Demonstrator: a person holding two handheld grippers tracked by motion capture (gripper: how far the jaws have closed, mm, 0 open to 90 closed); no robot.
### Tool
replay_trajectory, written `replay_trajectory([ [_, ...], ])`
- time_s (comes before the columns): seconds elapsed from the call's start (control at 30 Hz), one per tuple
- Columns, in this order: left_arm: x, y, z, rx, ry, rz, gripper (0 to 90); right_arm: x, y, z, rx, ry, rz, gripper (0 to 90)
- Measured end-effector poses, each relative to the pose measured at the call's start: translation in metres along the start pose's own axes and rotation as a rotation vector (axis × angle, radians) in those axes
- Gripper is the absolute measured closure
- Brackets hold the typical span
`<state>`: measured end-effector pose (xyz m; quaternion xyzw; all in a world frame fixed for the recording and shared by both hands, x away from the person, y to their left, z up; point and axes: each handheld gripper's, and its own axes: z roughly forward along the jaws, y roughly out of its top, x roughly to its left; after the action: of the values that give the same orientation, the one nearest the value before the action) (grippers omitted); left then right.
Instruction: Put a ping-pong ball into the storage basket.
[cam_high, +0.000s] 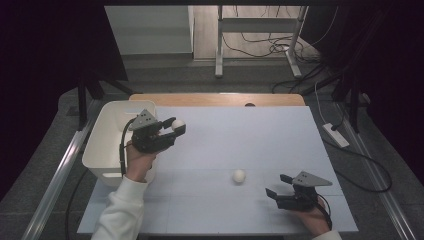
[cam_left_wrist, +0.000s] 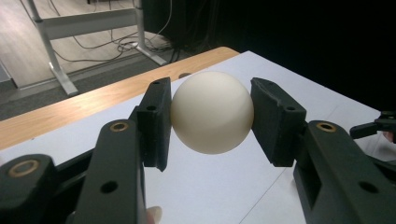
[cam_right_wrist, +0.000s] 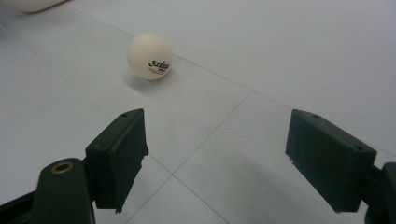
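Left gripper (cam_high: 172, 129) fingers pinch white ball (cam_left_wrist: 212, 112) above worktop (cam_high: 260, 140), just beside white bin (cam_high: 107, 131). Likely step: carry over bin, release low. Right gripper (cam_high: 280, 186) fingers spread, second ball (cam_high: 239, 175) near.

Left gripper (cam_high: 172, 130): black body being topped by grey three-cornered plate (cam_high: 143, 120), black cable (cam_high: 122, 145) being trailed beside wrist. Flat rectangular black pads (cam_left_wrist: 156, 123) being carried on jaws; brass-ringed holes and small dark screw holes being shown on arms. Right gripper (cam_high: 279, 186): same black build, grey plate (cam_high: 310, 179), cable at wrist. White long sleeve (cam_high: 120, 212) being worn on left arm.
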<state>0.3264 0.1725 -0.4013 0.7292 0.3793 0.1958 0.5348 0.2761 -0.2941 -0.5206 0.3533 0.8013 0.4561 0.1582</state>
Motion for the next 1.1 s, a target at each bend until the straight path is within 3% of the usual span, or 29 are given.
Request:
replay_trajectory([
  [0.67,0.007,0.01,-0.017,-0.015,0.046,-0.002,51.2,0.0,0.001,-0.001,-0.009,-0.003,0.001,20.6],
  [1.1,0.024,0.018,-0.033,-0.018,0.111,-0.01,51.2,0.0,0.001,-0.002,-0.017,-0.007,-0.002,20.6],
])
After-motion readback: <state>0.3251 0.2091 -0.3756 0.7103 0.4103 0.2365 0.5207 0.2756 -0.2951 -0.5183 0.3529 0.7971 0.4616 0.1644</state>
